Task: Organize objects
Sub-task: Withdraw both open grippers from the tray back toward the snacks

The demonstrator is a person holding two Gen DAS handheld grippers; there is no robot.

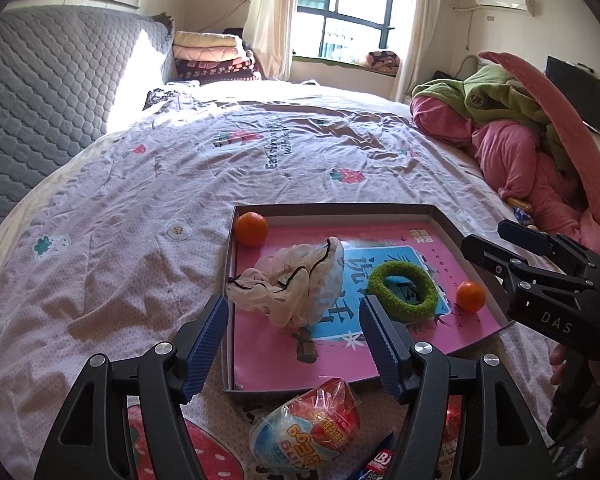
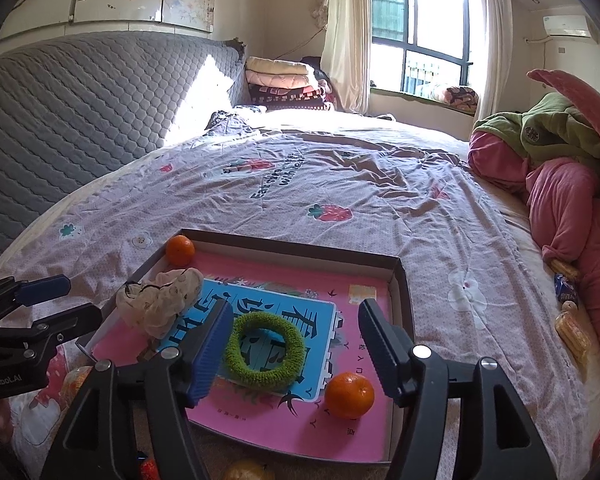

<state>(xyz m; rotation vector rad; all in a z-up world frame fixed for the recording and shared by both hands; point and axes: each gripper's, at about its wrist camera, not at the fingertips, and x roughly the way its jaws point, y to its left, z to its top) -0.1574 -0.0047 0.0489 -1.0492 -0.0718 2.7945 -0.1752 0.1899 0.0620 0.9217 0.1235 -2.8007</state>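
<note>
Left wrist view shows a flat box (image 1: 444,220) lying on the bed (image 1: 140,208). The box has low dark walls and a pink floor with a blue picture in the middle. Inside it sit two oranges, one (image 1: 252,229) in the far left corner and one (image 1: 470,296) near the right wall. A fuzzy green ring (image 1: 403,289) lies on the blue picture. A crumpled pale cloth (image 1: 292,284) with a dark trim sits left of the ring, not touching it.

The left gripper (image 1: 294,344) hangs over the near edge of the box. Its blue fingers stand wide apart and hold nothing. The right gripper (image 2: 296,346) is also spread open and empty, with the ring just past its left finger.

Only the left view shows a wrapped snack cup (image 1: 308,424), red and blue, on the sheet just in front of the box. Only the right view shows small snack packs (image 2: 570,312) beside the pink blanket (image 2: 572,208) at the bed's right edge. Each view sees the other gripper from the side.
</note>
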